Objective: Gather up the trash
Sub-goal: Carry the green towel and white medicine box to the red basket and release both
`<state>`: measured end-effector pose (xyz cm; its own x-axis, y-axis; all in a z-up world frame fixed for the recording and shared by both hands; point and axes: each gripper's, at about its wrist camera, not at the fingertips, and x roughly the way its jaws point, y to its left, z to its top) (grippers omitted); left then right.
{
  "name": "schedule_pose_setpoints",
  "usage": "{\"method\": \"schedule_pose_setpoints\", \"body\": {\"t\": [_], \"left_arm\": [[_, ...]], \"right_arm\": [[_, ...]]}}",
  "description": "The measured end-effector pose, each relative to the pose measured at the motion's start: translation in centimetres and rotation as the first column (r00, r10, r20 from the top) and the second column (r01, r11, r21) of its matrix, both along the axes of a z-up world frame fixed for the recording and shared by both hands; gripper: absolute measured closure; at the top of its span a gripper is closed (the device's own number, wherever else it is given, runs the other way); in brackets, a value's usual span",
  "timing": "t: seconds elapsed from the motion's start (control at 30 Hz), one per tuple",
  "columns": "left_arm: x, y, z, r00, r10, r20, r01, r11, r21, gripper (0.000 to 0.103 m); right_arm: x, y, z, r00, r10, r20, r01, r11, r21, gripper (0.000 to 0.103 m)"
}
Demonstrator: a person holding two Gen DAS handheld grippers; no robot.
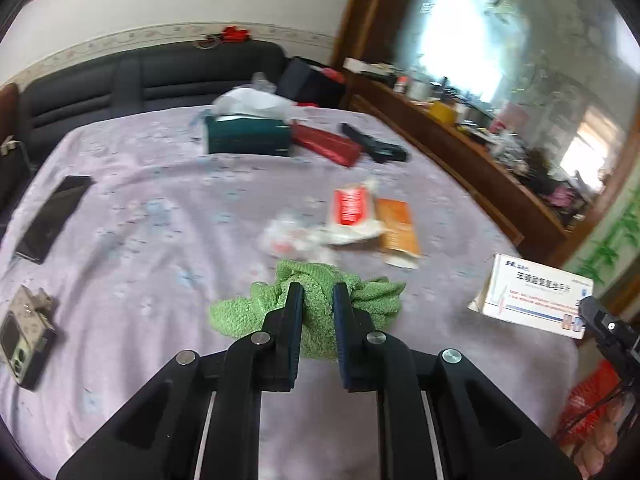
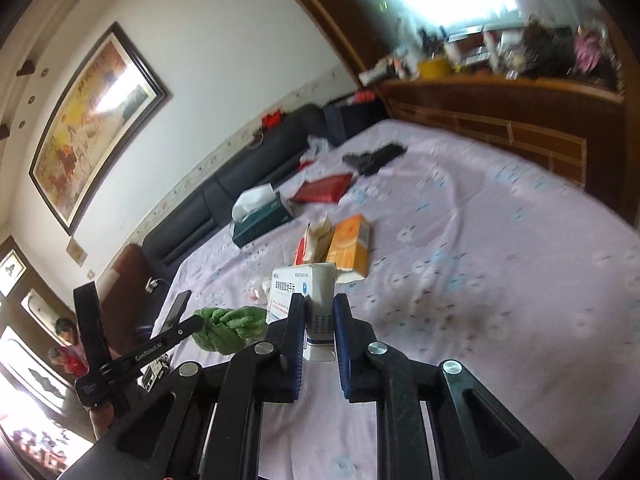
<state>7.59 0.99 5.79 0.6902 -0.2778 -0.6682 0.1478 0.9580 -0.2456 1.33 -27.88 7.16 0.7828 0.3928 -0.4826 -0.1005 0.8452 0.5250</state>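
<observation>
My left gripper (image 1: pixel 317 294) is shut on a crumpled green cloth (image 1: pixel 320 312) and holds it over the lilac bedspread (image 1: pixel 160 208). My right gripper (image 2: pixel 319 304) is shut on a white medicine box (image 2: pixel 308 296) with blue and red print; the box also shows at the right of the left wrist view (image 1: pixel 536 296). Beyond the cloth lie a torn red-and-white wrapper (image 1: pixel 354 212), an orange carton (image 1: pixel 398 228) and a crumpled clear wrapper (image 1: pixel 292 240). The green cloth shows in the right wrist view (image 2: pixel 228 326), held by the left gripper (image 2: pixel 196 320).
A green tissue box (image 1: pixel 248 136), a red pouch (image 1: pixel 328 144) and a black object (image 1: pixel 376 144) lie at the far side of the bed. A black phone (image 1: pixel 54 216) and a small device (image 1: pixel 24 344) lie at the left. A cluttered wooden dresser (image 1: pixel 460 148) stands at the right.
</observation>
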Motion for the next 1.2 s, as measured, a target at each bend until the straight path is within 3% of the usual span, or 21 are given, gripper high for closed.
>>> {"method": "schedule_pose_setpoints", "body": {"t": [0.3,0.53,0.7,1.2], "left_arm": [[-7.0,-9.1,2.8,0.973,-0.221,0.07,0.222,0.975,-0.009,0.09],[-11.3,-14.9,4.3,0.936,-0.338,0.103,0.342,0.939,-0.027,0.09],[-12.9,-17.5,5.2,0.916,-0.385,0.115,0.393,0.918,-0.056,0.089],[-17.1,-24.8,7.2,0.834,-0.527,0.162,0.541,0.84,-0.052,0.089]], "right_arm": [[-9.3,-4.9,3.6,0.984,-0.143,0.106,0.149,0.987,-0.06,0.088],[-15.9,-9.2,5.3,0.947,-0.278,0.163,0.295,0.951,-0.09,0.088],[-18.7,-11.3,5.7,0.927,-0.333,0.175,0.354,0.929,-0.106,0.088],[-26.2,-16.0,7.6,0.844,-0.489,0.22,0.524,0.84,-0.14,0.088]]}}
